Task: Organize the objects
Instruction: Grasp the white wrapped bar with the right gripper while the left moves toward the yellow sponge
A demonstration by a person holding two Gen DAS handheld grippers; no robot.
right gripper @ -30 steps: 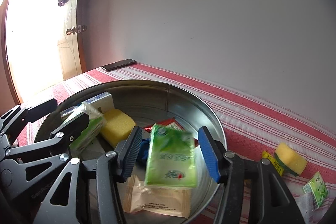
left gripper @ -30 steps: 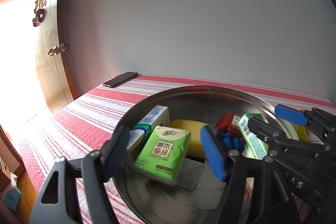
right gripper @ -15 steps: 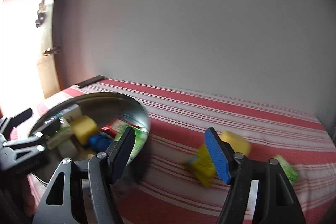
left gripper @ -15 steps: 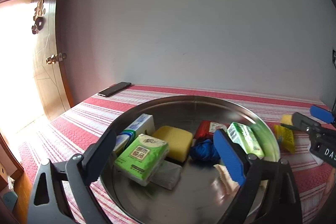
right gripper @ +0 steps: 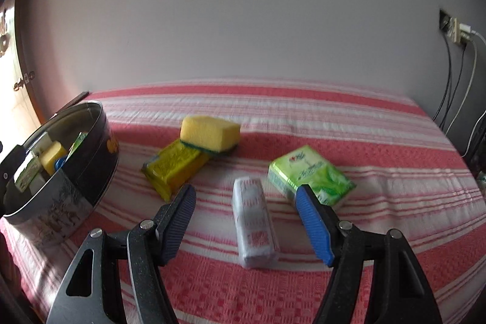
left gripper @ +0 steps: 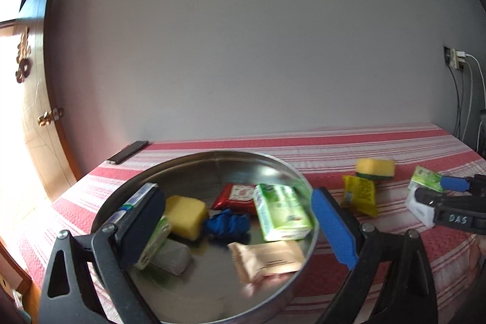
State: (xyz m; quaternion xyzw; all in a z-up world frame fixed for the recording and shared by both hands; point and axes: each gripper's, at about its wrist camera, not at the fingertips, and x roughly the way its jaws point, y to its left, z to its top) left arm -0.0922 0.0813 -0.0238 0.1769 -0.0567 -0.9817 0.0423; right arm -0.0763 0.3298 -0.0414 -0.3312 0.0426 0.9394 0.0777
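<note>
Only on right wrist cam: white pack [right gripper: 254, 225] btwn wide-open right hand-held gripper [right gripper: 246, 222]; left one [left gripper: 240, 230] wide too.

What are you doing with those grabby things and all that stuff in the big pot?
A person is tidying small items into the round metal tin on the red striped cloth. Both grippers are open and empty. The left gripper hangs over the tin, which already holds sponges and packets. The right gripper points at the white wrapped tissue pack. A yellow sponge, a yellow packet and a green tissue pack still wait outside.
</note>
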